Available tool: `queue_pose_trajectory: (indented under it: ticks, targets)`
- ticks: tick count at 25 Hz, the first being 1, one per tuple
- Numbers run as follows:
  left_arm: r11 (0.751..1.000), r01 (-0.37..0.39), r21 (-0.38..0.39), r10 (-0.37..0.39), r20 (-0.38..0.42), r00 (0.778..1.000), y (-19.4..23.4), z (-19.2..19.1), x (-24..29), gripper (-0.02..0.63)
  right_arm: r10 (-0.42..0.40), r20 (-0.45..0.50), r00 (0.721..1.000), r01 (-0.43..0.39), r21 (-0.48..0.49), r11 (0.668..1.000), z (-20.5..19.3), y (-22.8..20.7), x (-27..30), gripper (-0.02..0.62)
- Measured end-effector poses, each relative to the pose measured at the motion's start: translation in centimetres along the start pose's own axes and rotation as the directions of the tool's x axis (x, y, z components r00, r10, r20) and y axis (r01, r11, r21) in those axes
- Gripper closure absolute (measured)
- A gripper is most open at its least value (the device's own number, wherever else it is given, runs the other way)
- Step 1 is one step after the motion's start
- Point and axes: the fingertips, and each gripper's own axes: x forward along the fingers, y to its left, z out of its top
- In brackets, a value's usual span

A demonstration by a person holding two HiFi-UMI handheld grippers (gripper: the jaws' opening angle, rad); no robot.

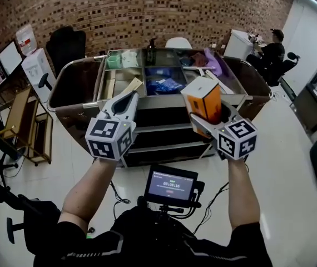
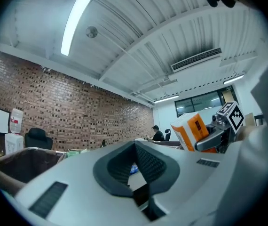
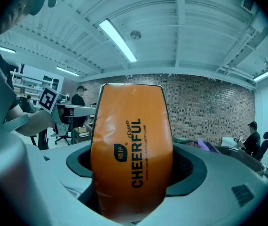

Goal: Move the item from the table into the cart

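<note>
An orange pack is grasped by the right hand-held gripper before the cart; the left hand-held gripper is clenched, empty.

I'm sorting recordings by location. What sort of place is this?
Probably a shared office or lab workspace: monitors on desks at the left, a person seated at a desk at the far right, and a black office chair against the brick wall.

My left tool and right tool, a pack in the latter, side by side before the cart's near edge; a screen below, between my arms.
</note>
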Motion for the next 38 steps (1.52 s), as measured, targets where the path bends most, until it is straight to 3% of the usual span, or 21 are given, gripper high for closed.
queue_pose_trajectory:
  ticks: [7,11,14,18,22,30,32,38]
  targets:
    - [1.0,-0.002,0.018,0.003,-0.007,1.0,8.7,2.4,13.8,0.598,0.028,-0.009,1.0,-0.028,-0.045,0.999,4.8,-9.5,13.2,0.216]
    - [0.998,-0.033,0.048,0.034,-0.005,0.999,13.5,2.1,25.2,0.598,0.074,-0.027,0.997,-0.076,-0.08,0.994,5.8,-19.3,23.1,0.216]
    - [0.997,-0.076,0.035,0.076,-0.007,0.997,15.2,3.6,33.5,0.599,0.127,-0.087,0.988,-0.139,-0.14,0.98,7.4,-27.2,28.9,0.216]
    - [0.991,-0.129,-0.029,0.129,-0.009,0.992,17.3,5.6,41.2,0.598,0.229,-0.162,0.96,-0.261,-0.216,0.941,9.8,-33.6,34.9,0.216]
    - [0.979,-0.197,-0.049,0.195,-0.034,0.98,19.6,4.6,46.4,0.598,0.305,-0.251,0.919,-0.371,-0.288,0.883,9.7,-37.8,40.4,0.216]
    - [0.968,-0.245,-0.06,0.239,-0.096,0.966,23.1,1.6,51.0,0.598,0.395,-0.393,0.83,-0.532,-0.349,0.771,7.7,-39.6,48.9,0.216]
    - [0.967,-0.247,-0.066,0.238,-0.116,0.964,24.7,0.4,52.6,0.598,0.403,-0.453,0.795,-0.574,-0.348,0.741,6.1,-39.9,51.7,0.216]
    - [0.966,-0.25,-0.07,0.235,-0.172,0.957,29.8,-2.2,57.1,0.598,0.404,-0.646,0.648,-0.693,-0.279,0.665,-0.1,-40.6,59.7,0.216]
